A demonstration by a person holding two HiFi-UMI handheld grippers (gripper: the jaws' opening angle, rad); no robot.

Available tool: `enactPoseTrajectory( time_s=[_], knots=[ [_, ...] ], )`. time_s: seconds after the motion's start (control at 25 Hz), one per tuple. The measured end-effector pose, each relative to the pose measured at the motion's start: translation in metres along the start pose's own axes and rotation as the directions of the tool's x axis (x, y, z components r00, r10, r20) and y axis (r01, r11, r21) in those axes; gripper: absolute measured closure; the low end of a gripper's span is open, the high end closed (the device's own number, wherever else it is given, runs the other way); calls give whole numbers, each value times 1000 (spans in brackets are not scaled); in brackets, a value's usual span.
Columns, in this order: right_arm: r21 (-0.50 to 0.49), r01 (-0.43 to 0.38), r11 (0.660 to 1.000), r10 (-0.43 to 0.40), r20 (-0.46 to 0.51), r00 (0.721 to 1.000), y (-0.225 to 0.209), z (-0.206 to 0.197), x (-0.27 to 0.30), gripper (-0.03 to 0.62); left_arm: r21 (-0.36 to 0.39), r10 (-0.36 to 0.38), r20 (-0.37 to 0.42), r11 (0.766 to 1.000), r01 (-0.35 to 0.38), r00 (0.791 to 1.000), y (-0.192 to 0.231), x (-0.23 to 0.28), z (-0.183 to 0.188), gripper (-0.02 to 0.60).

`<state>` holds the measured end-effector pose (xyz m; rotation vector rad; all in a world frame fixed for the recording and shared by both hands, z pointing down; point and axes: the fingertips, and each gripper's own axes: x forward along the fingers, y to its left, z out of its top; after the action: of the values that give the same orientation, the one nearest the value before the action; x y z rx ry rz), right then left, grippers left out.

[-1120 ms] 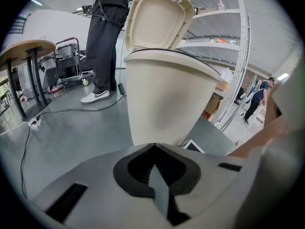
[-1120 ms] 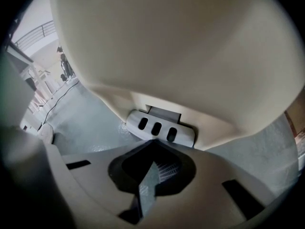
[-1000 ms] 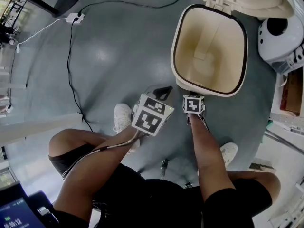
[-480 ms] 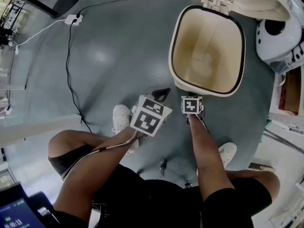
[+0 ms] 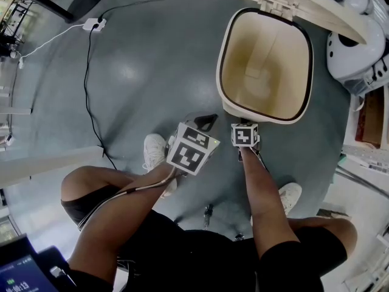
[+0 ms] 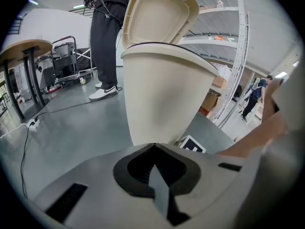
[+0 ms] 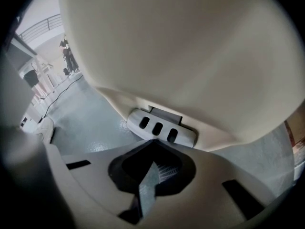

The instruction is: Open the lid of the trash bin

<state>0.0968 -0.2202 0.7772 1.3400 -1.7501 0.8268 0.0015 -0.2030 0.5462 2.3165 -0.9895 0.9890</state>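
The left gripper [image 6: 153, 145] hung with its jaws pressed together on nothing, near the trash bin [image 5: 222, 59]; the right gripper [image 7: 153, 140], likewise closed and empty, sat low just beside the bin's grey pedal [image 7: 162, 128]; the lid [image 5: 298, 0] stood raised, the bin's inside bare.

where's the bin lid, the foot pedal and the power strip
bin lid [image 6: 159, 13], left gripper view, raised underside
foot pedal [image 7: 157, 128], right gripper view, middle slot
power strip [image 5: 95, 23], head view, white body
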Motion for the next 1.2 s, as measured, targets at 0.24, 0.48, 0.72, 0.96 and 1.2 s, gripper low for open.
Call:
enactPoseTrajectory(
  time_s=[0.24,0.48,0.72,0.96,1.2],
  knots=[
    [1,3,1000,-3,2,1000,1,-1,-1,591,0,2,7,1000,-2,1000,2,-1,0,581],
    [10,9,1000,-9,6,1000,2,1,-2,591,5,-2,14,1000,2,1000,0,-4,-1,581],
    [17,3,1000,-3,10,1000,3,3,-7,591,3,-1,14,1000,1,1000,-1,-3,0,580],
    [31,11,999,-12,21,1000,3,3,-7,589,3,0,21,1000,0,1000,-1,-4,-1,581],
    [36,7,999,-7,13,1000,0,0,-2,589,2,-2,18,1000,2,1000,-2,-3,0,581]
  ],
)
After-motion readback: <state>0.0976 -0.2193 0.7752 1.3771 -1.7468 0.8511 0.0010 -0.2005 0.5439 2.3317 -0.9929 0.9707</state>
